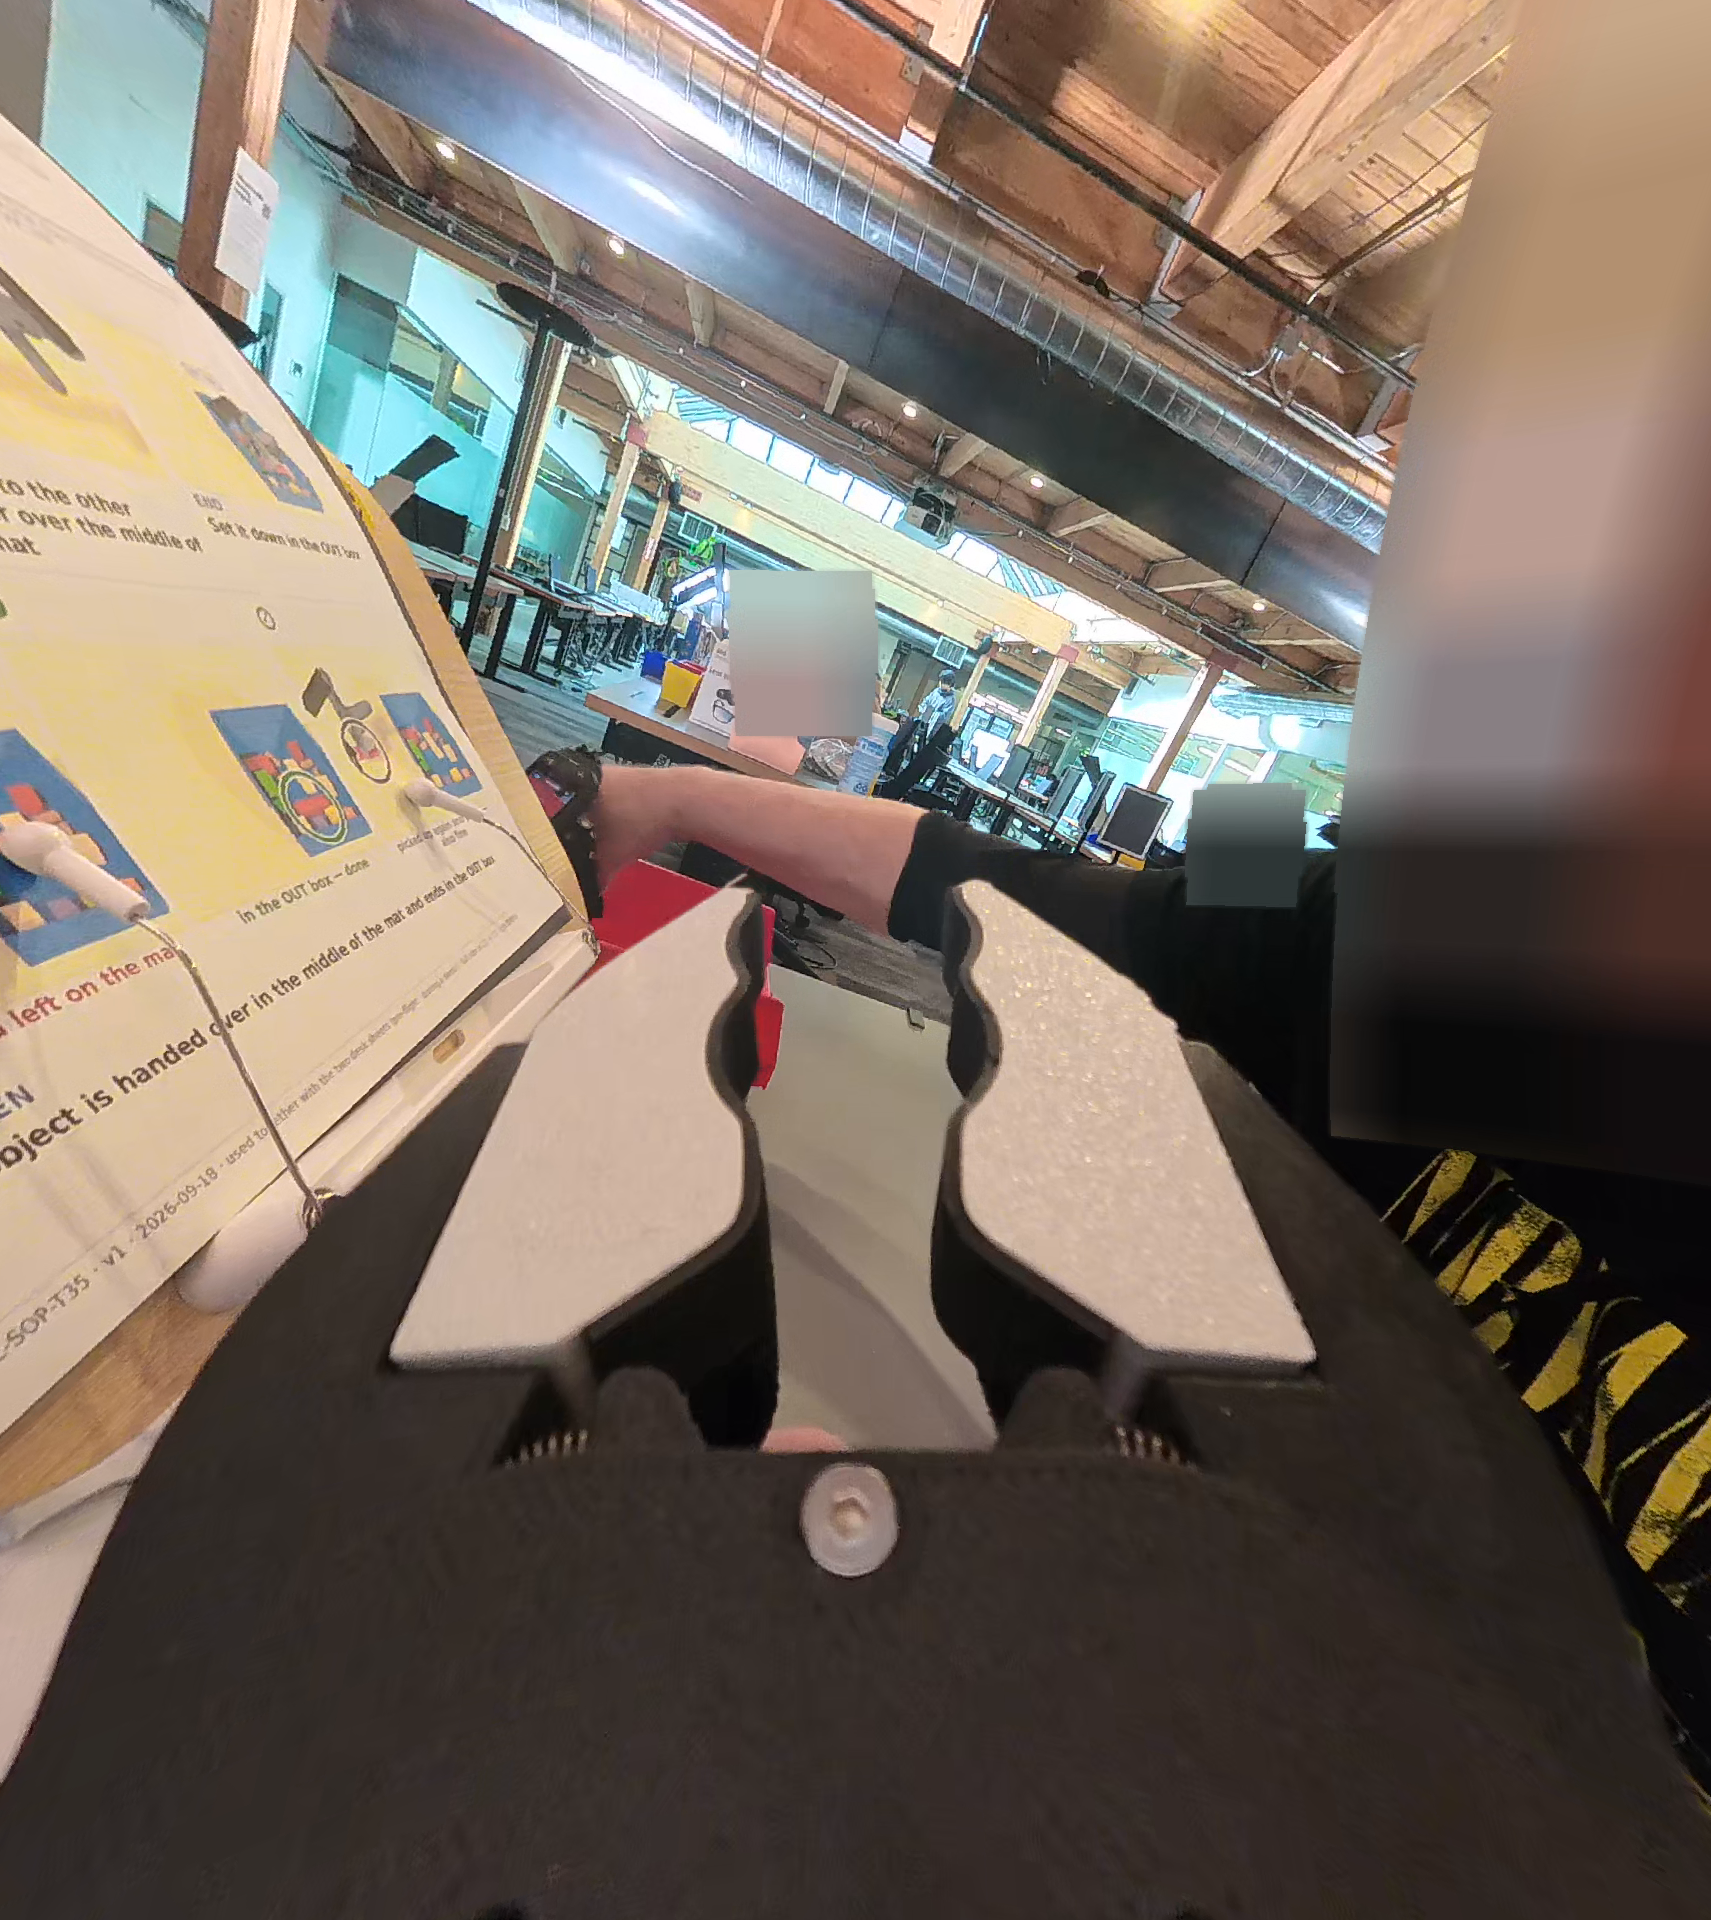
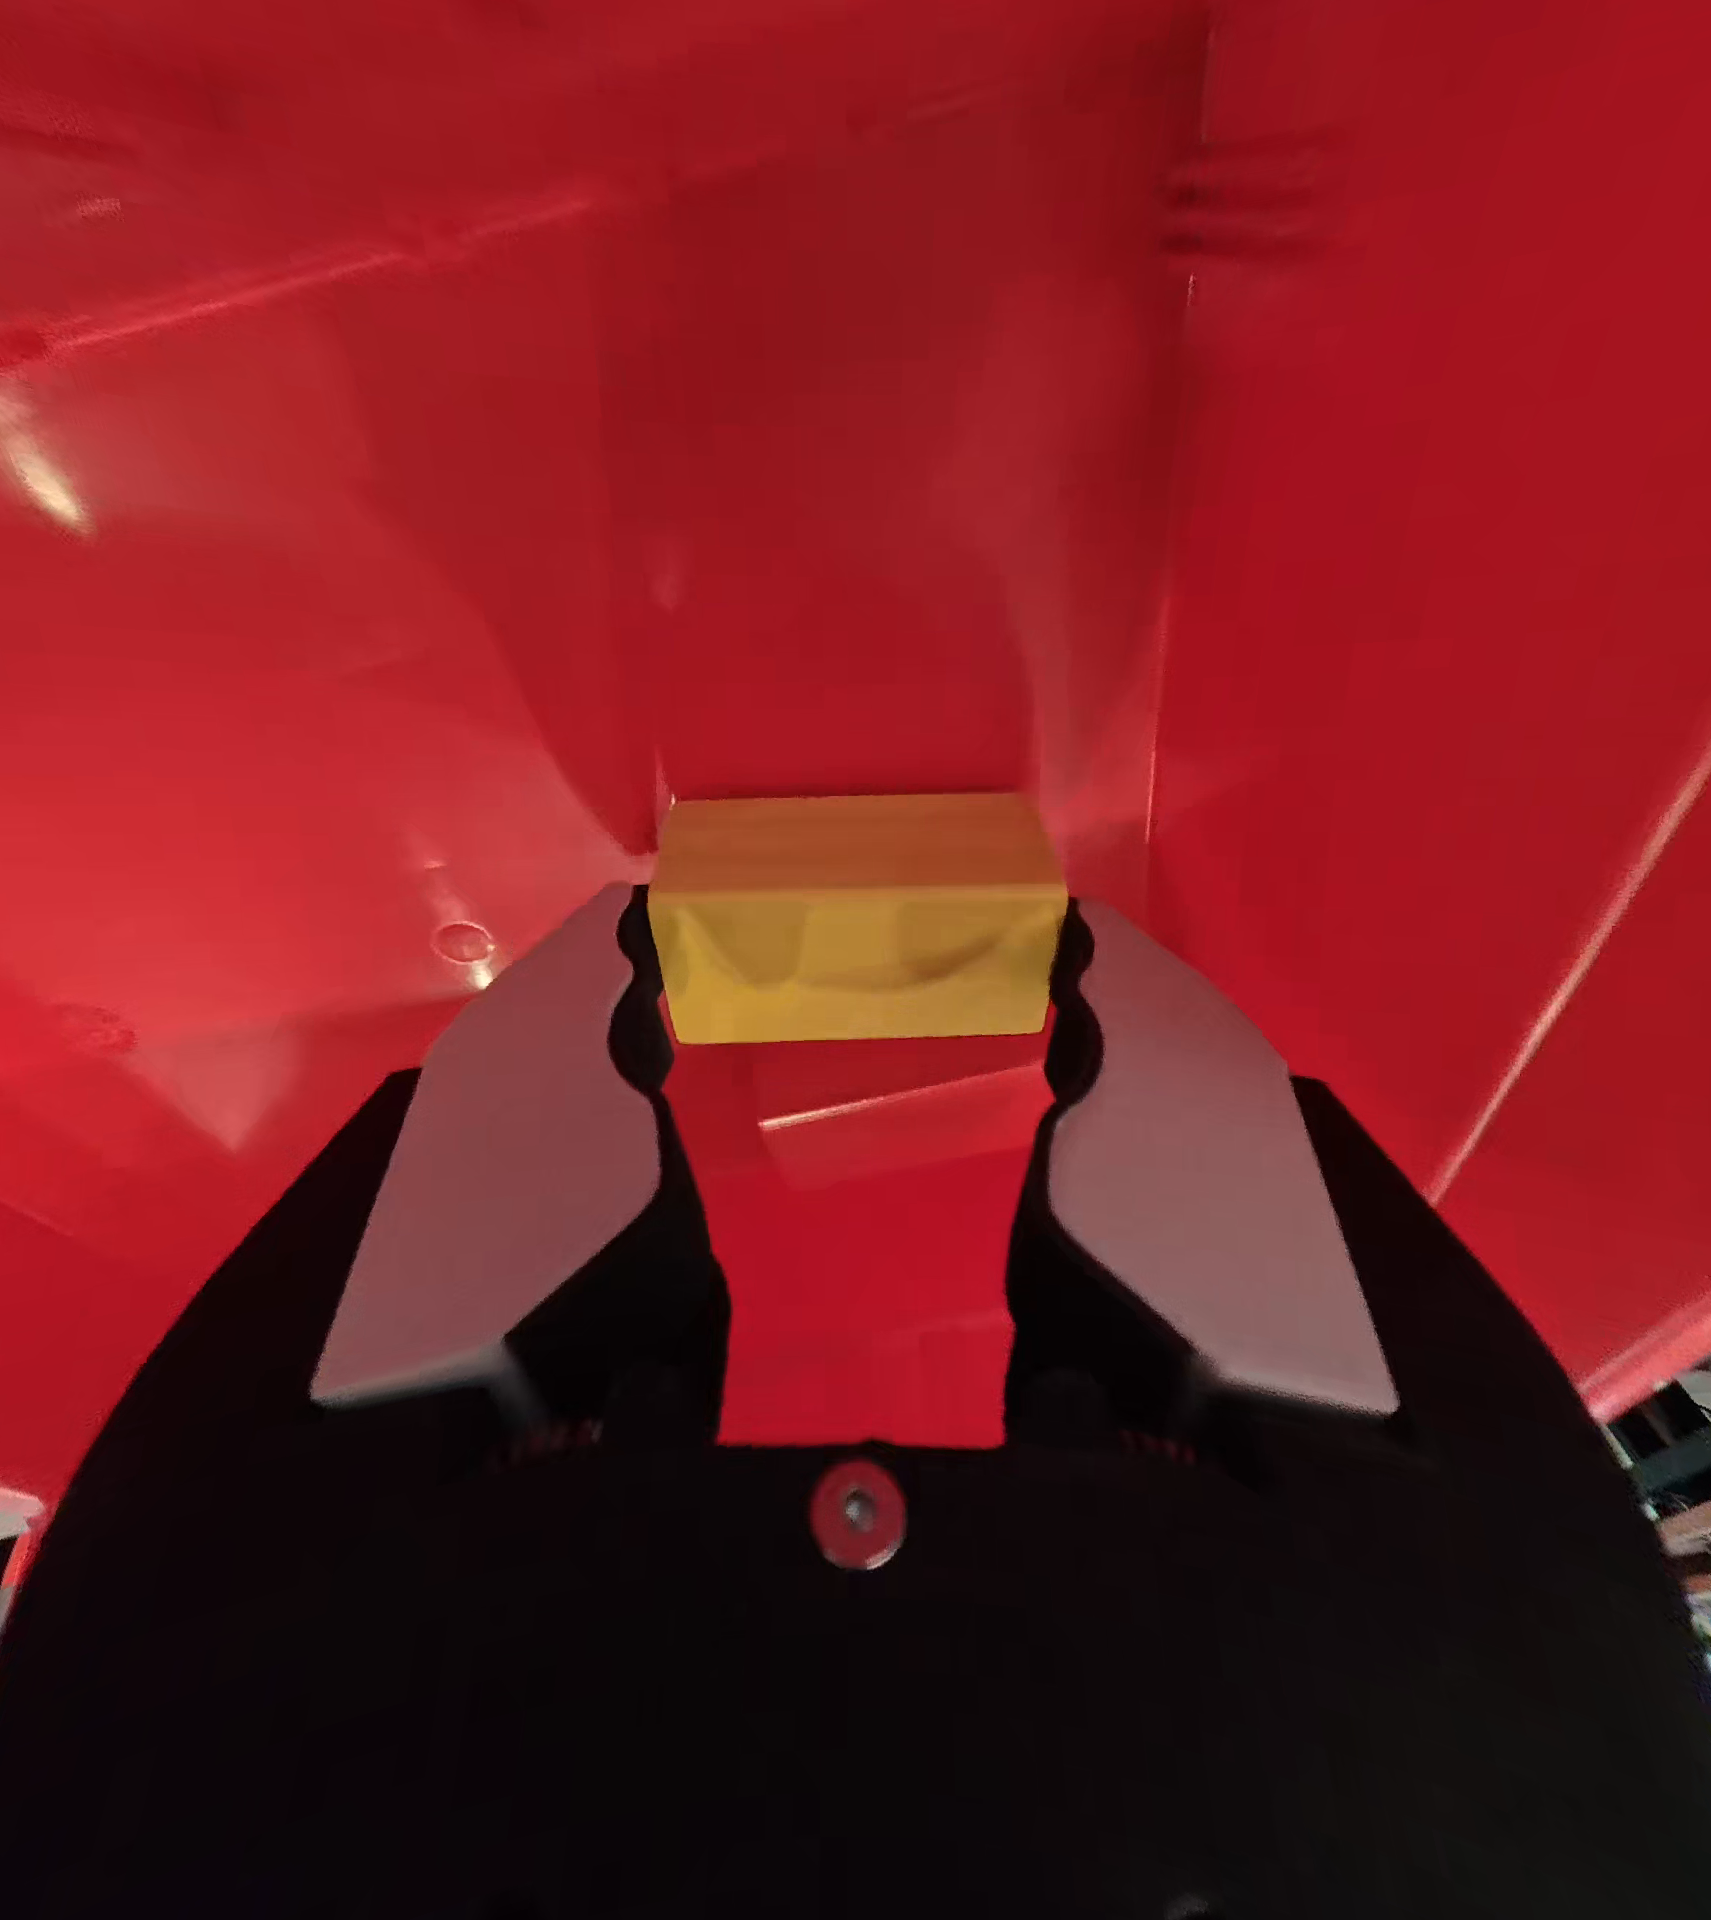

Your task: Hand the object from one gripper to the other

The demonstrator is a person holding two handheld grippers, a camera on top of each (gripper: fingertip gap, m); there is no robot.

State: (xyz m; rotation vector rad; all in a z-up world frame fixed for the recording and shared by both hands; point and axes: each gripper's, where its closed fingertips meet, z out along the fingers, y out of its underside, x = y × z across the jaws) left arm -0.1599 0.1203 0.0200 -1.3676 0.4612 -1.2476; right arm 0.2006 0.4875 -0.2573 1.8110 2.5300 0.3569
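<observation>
Right hand-held gripper [image 2: 856,966], yellow wooden-looking block [image 2: 856,935]

one yellow block [image 2: 853,940] – one red bin [image 2: 311,520] – two hand-held grippers [image 1: 851,997], [image 2: 856,977].

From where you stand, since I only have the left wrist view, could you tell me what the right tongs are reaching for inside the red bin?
Observer: A yellow block lies between the right tongs.
Operator: Thank you. Are the fingertips on it?
Observer: Both pads sit against its two ends, so it looks gripped.
Operator: Is anything else in there?
Observer: Only the red bin itself, its walls and floor, shows around the block; no other object appears in that view.
</observation>
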